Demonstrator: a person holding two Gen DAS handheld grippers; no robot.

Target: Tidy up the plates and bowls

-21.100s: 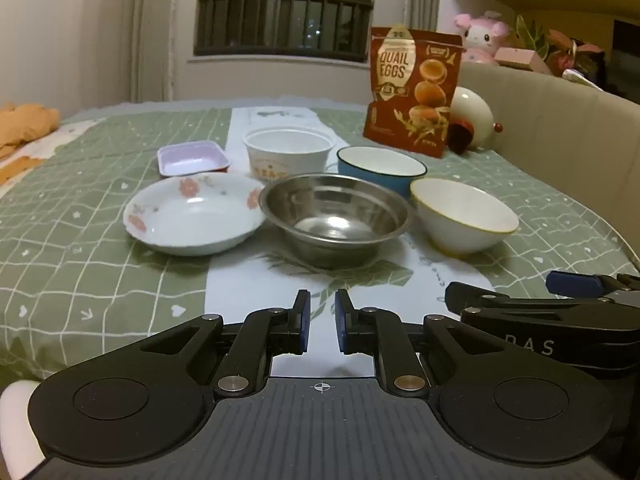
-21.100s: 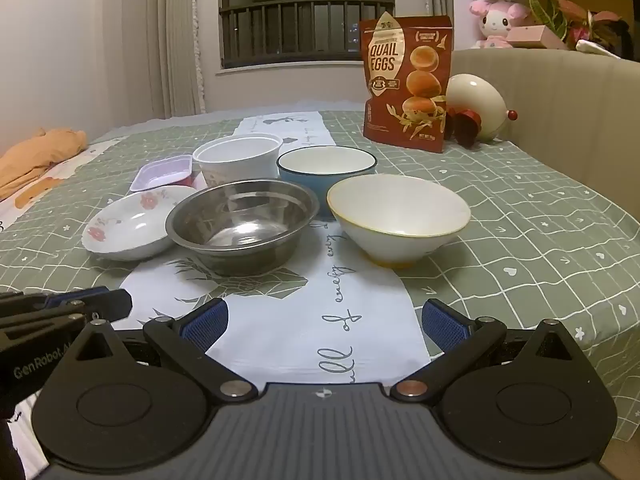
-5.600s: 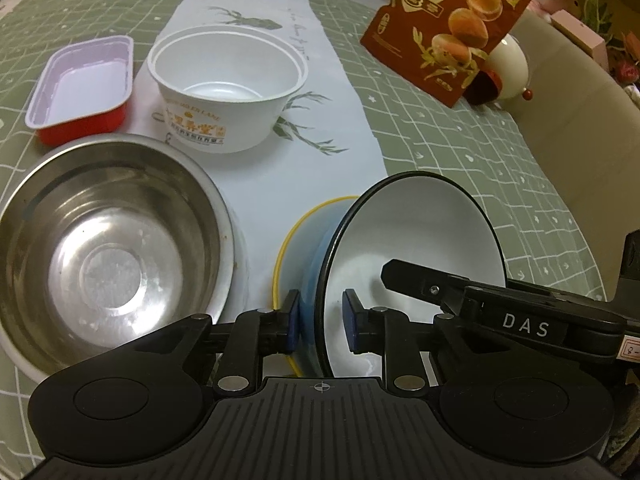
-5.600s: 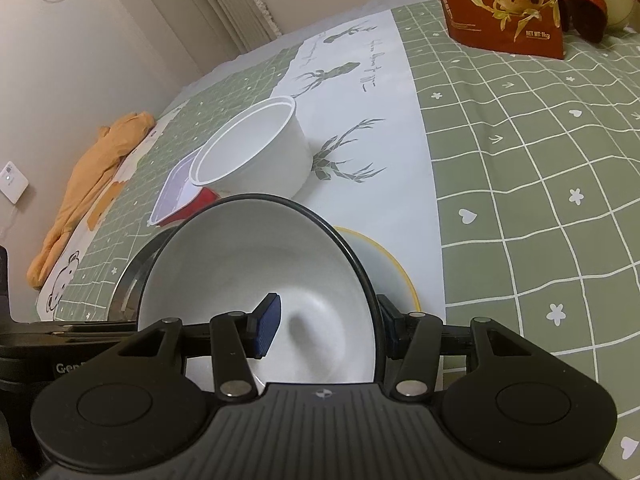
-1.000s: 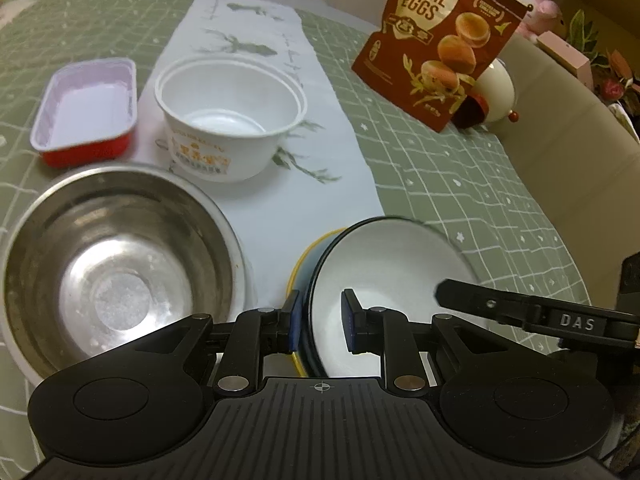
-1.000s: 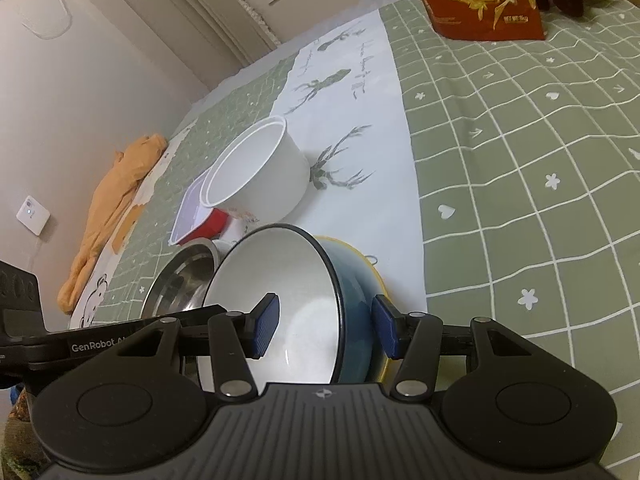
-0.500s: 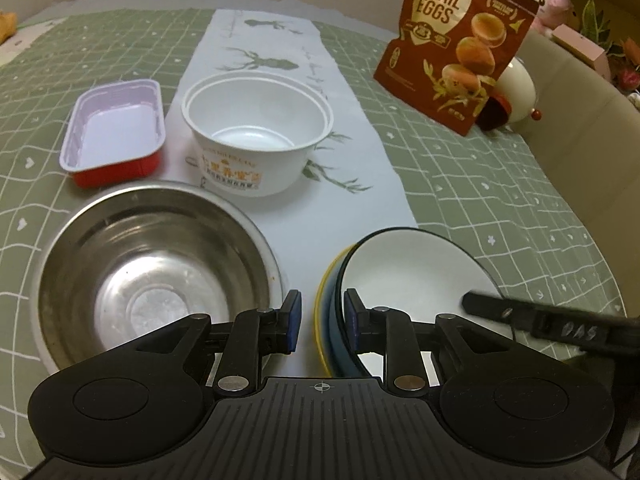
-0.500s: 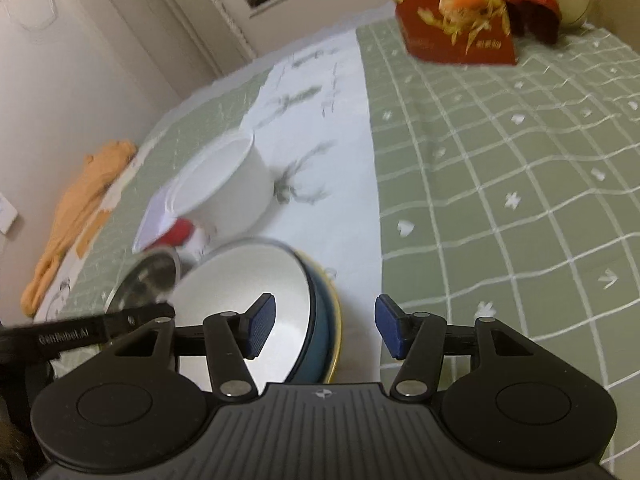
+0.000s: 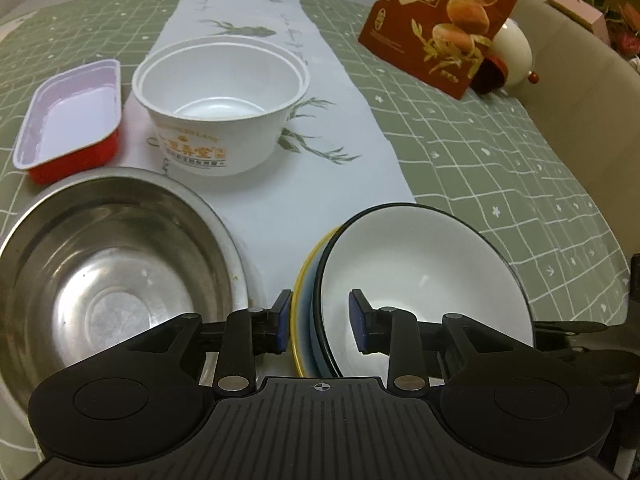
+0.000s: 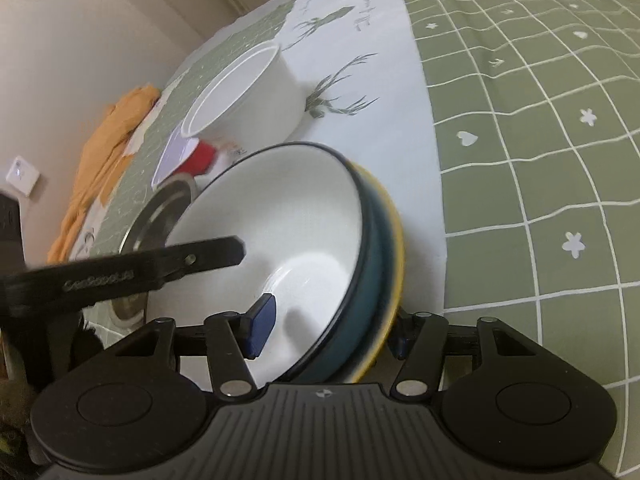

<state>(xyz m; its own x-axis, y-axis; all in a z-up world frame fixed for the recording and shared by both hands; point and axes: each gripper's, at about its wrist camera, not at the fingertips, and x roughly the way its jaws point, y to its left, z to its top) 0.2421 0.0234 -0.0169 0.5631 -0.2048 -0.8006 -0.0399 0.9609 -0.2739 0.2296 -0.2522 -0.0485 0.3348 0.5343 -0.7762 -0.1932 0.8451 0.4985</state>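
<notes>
A blue bowl with a white inside [image 9: 420,272] sits nested, slightly tilted, in a yellow-rimmed bowl [image 9: 299,304] on the white table runner. My left gripper [image 9: 320,322] straddles the near left rims of both bowls. Its jaws are opening and the pads stand off the walls. My right gripper [image 10: 330,334] straddles the near right rims [image 10: 394,240]. One pad [image 10: 262,326] is inside the blue bowl [image 10: 288,220] and the other is outside. Its jaws are opening too, and the inner pad is clear of the wall. The left gripper's finger [image 10: 160,264] reaches over the bowl.
A steel bowl [image 9: 112,272] stands close on the left of the stack. Behind it are a white disposable bowl [image 9: 220,92] and a red tray with a lilac inside [image 9: 72,120]. A quail eggs bag [image 9: 448,20] stands far right. Orange cloth [image 10: 108,140] lies beyond the table.
The blue bowl has settled from a steep tilt down into the yellow-rimmed bowl. Both grippers sank with it and their jaws have spread away from its rim.
</notes>
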